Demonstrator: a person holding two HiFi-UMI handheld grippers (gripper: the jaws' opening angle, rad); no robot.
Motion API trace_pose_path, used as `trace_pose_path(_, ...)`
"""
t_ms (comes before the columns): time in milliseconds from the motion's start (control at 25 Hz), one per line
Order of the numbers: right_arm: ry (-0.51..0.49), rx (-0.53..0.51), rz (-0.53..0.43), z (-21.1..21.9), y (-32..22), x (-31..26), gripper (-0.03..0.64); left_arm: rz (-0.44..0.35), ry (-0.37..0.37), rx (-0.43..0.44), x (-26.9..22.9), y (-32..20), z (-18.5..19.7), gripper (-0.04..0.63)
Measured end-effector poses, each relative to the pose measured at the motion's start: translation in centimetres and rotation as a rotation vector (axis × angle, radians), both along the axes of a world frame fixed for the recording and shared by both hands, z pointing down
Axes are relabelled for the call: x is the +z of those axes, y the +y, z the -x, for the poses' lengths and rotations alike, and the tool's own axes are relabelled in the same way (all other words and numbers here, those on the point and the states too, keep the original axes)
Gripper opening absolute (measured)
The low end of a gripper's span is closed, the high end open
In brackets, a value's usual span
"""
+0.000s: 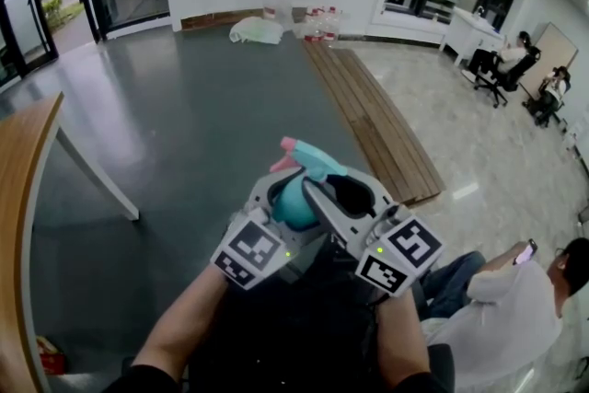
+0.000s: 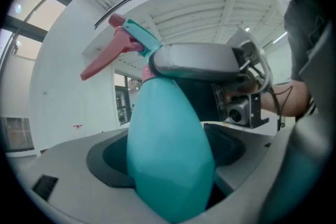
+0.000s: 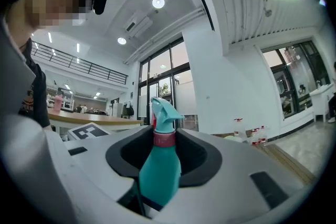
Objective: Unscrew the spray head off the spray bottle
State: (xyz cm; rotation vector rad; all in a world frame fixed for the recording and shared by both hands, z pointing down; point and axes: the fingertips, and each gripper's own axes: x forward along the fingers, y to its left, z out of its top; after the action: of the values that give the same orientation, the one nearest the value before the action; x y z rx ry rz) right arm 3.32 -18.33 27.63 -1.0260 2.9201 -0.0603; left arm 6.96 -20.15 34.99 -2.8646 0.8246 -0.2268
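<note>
Head view: you hold the spray bottle point(image 1: 296, 202) in the air near your body, with the spray head point(image 1: 308, 159) at its far end. The left gripper point(image 1: 279, 196) is on its left and the right gripper point(image 1: 342, 193) on its right.

Left gripper view: the jaws are clamped on the teal body.

Right gripper view: the jaws stand apart around the pink collar point(image 3: 164, 139) with a dark gap either side, gripping nothing.

The step looks like setting the grip before the twist. Next, close squarely on the collar and turn it while the left holds the body fixed.
</note>
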Motion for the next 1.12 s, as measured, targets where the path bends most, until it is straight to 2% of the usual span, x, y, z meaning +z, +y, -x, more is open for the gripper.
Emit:
trace_pose_path(240, -0.087, -0.221, 0.027, -0.9, 1.6, -0.8, 0.140, 0.040, 0.065, 0.248, -1.2, 3.1, -0.4, 0.419)
trace_pose_path(400, -0.129, -0.361, 0.009, -1.2, 2.7, -1.1, 0.140, 0.042, 0.098, 0.397, -1.5, 4.7, -0.3, 0.417)
trace_pose_path(640, -0.189, -0.492, 0.006, -1.2, 4.1, -1.6, 0.140, 0.080, 0.165, 0.516, -1.9, 6.7, -0.6, 0.413)
trace_pose_path(760, -0.185, -0.431, -0.004, -1.1, 3.7, -1.4, 0.141, 0.072, 0.147, 0.443, -1.6, 5.8, -0.3, 0.413)
trace_pose_path(880, -0.146, -0.307, -0.012, -1.5, 2.3, -1.2, 0.156, 0.050, 0.137, 0.307, -1.9, 3.5, -0.3, 0.413)
trace_pose_path(1120, -0.187, -0.075, 0.042, -3.0, -0.2, -0.5, 0.161, 0.038, 0.086, 0.040, -0.9, -0.3, 0.7, 0.413)
